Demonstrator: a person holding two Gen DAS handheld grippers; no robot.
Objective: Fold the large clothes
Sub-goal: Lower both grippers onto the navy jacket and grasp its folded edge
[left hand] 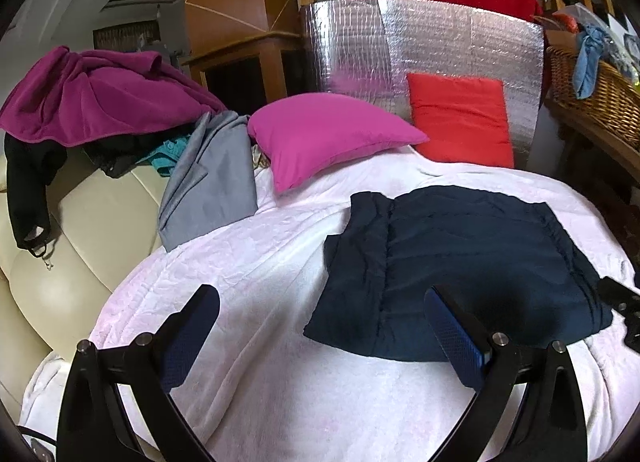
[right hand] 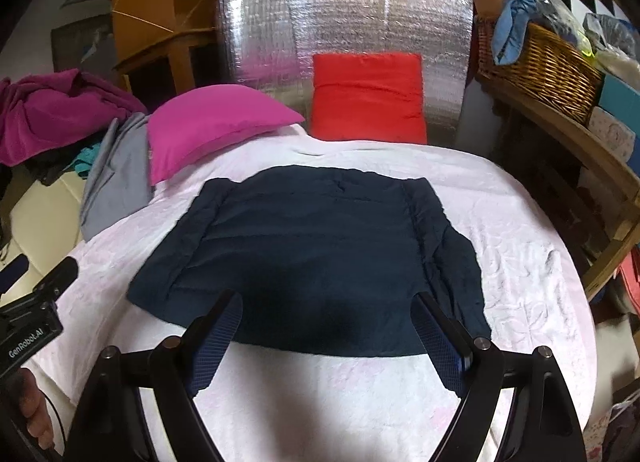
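Jacket: a dark navy padded jacket [right hand: 308, 258] lies flat on the bed's white blanket [right hand: 520, 262], near the middle and towards the near edge, its hem closest to the cameras.
Fold state: both sleeves appear turned in over the body, giving a roughly rectangular shape (the seams down each side suggest this, though the dark cloth hides detail).
Done so far: by the look of it, laying out and the side folds.
Left to do: probably the crosswise fold, hem up to collar or the reverse, then setting it aside.
Right gripper [right hand: 328, 336]: fingers spread wide, holding nothing, hovering just above the hem.
Left gripper [left hand: 322, 326]: also wide open and empty, off to the jacket's left side over bare blanket, its right finger over the jacket's lower edge.
Behind the jacket: a pink pillow [right hand: 216, 126] and a red cushion [right hand: 368, 98] against a silver foil panel [right hand: 360, 18].
Further out: a grey garment [left hand: 208, 178] and a magenta heap [left hand: 88, 94] over a cream sofa [left hand: 92, 222] to the left (likely more clothes waiting); a wicker basket [right hand: 536, 70] on the right.
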